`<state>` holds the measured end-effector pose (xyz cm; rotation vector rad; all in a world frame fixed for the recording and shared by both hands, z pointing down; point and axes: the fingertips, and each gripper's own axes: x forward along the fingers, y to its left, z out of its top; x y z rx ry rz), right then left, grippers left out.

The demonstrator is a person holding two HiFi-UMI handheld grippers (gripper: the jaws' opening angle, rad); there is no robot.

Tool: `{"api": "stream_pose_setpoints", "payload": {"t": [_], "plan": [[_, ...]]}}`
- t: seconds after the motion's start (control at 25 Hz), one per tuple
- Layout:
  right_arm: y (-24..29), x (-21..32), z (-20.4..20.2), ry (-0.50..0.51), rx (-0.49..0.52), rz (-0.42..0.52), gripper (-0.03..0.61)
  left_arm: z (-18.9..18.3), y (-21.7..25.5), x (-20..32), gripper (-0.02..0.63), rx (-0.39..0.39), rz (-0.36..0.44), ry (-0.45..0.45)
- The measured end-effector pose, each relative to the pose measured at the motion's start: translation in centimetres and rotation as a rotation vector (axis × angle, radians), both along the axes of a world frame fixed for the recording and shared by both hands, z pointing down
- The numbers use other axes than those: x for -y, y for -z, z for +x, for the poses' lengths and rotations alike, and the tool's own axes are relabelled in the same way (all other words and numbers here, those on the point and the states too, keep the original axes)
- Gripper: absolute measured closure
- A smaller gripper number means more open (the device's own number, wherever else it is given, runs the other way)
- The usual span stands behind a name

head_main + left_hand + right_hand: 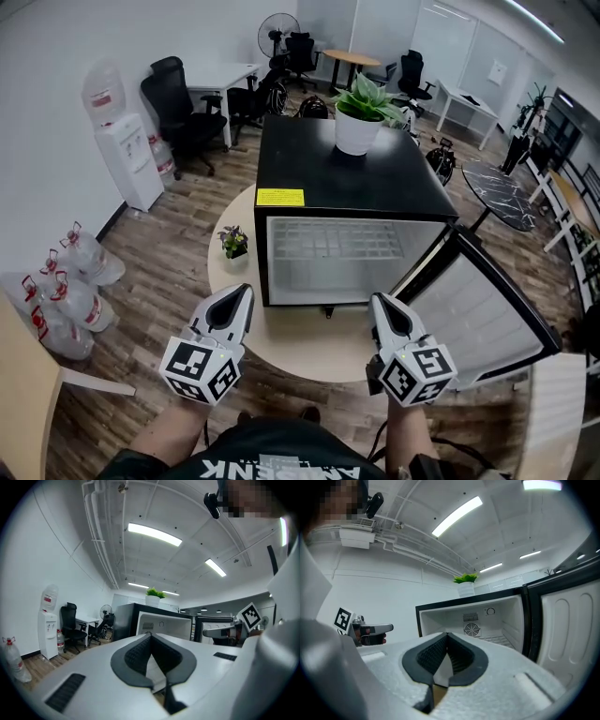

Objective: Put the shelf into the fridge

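Observation:
A black mini fridge [347, 178] stands on a round table [309, 347] with its door [483, 309] swung open to the right. A white wire shelf [342, 246] lies level inside the fridge. My left gripper [246, 292] is shut and empty, just in front of the fridge's lower left corner. My right gripper [378, 302] is also shut and empty, near the lower right corner by the door hinge. In the right gripper view the shut jaws [446, 634] face the open fridge [478, 620], where the shelf [501, 640] shows. In the left gripper view the tips [150, 634] are pressed together.
A potted plant [359, 117] in a white pot sits on top of the fridge. A small plant [233, 243] stands on the table left of it. A water dispenser [122, 141] and several water bottles [70, 281] are on the floor at the left. Office chairs and desks stand behind.

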<state>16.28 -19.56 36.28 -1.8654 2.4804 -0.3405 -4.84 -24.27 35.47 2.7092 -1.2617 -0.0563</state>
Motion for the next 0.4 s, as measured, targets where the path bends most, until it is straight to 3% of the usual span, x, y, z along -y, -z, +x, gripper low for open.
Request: {"api": "stream_pose_setpoints", "payload": {"t": [0.4], "plan": [[0.02,-0.17,0.29,-0.012,-0.005,0.003,0.572,-0.02,0.2,-0.33,0.612,-0.004,-0.003,0.008]]}}
